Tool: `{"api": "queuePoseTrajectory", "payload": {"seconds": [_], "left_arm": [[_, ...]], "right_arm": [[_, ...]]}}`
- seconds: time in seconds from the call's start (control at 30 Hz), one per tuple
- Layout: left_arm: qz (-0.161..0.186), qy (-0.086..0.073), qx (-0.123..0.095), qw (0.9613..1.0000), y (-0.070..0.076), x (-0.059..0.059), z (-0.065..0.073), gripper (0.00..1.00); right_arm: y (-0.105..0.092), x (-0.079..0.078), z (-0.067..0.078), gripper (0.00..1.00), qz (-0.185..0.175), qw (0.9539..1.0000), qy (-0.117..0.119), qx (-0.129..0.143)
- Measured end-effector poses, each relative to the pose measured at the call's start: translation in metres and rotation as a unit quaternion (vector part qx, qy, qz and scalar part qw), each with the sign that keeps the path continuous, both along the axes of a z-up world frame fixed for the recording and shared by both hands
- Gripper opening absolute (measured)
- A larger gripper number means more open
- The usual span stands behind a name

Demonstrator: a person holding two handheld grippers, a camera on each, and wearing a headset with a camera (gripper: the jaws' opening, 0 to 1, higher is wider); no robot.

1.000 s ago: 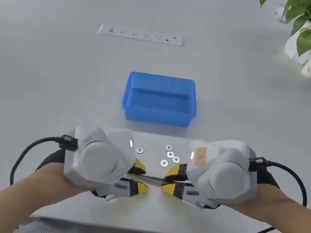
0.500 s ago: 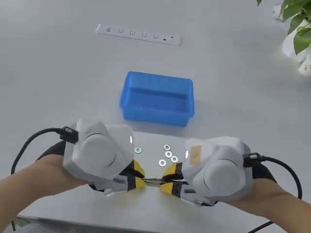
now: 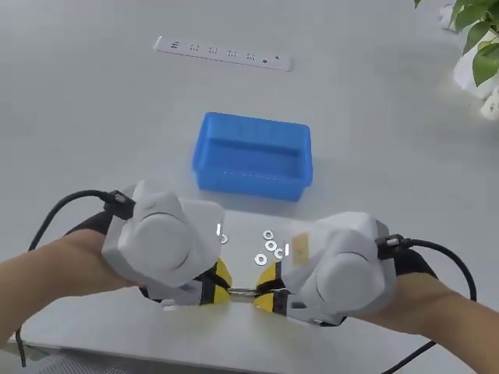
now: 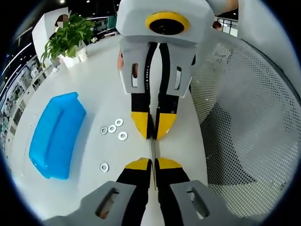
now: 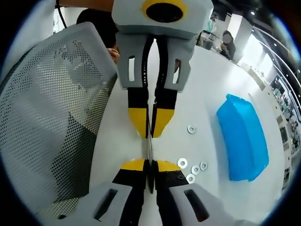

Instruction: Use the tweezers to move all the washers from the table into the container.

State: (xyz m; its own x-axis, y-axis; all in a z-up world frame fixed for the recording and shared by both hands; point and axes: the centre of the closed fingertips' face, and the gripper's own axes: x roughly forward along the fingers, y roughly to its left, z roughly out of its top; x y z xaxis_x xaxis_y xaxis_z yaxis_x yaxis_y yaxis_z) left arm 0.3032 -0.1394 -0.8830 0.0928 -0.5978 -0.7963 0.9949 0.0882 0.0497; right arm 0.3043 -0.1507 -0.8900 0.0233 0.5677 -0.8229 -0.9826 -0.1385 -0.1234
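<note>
Left tool and right tool sit tip to tip at lower centre of the head view. Both are clamped on the tweezers, one at each end. Each tool's jaws are nearly closed, with just the thin metal strip between the yellow pads. Can't tell if the tweezers touch the bench.

Washers: four in a tight cluster on the bench just above the right tool's tips, none touching the tweezers. A lone washer lies apart from the cluster, at lower left in the left gripper view. In the head view it's half hidden behind the left tool's housing.

The blue container is at frame centre, above the washers and clear of them. All five washers are on the bench outside it.

Power strip at top, plant in the upper right corner. Mesh chair fills the right side of the left gripper view.
</note>
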Motion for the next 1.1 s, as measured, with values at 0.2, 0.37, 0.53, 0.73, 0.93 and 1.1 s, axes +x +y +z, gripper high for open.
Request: {"api": "queuePoseTrajectory", "payload": {"seconds": [0.2,0.37,0.53,0.73,0.93,1.1], "left_arm": [[0.032,0.0,-0.037,0.9988,0.001,0.004,0.012,0.07],[0.058,0.0,-0.067,0.996,0.003,0.009,0.021,0.08],[0.072,0.009,-0.093,0.993,0.006,0.011,0.025,0.09],[0.054,0.007,-0.05,0.9973,0.018,0.007,0.016,0.1],[0.061,0.007,-0.044,0.9971,0.028,0.01,0.013,0.1],[0.055,-0.005,-0.057,0.9969,0.025,0.012,0.019,0.05]], "right_arm": [[0.0,0.003,0.008,0.06,-0.03,0.9986,0.007,0.043],[0.001,0.006,0.014,0.06,-0.041,0.9971,-0.005,0.064],[0.004,0.007,0.018,0.06,-0.052,0.9952,0.0,0.083],[0.005,0.006,0.016,0.06,-0.046,0.9957,-0.003,0.08],[0.005,0.009,0.021,0.06,-0.057,0.9938,0.003,0.095],[0.004,0.009,0.02,0.06,-0.058,0.9938,0.003,0.095]]}}
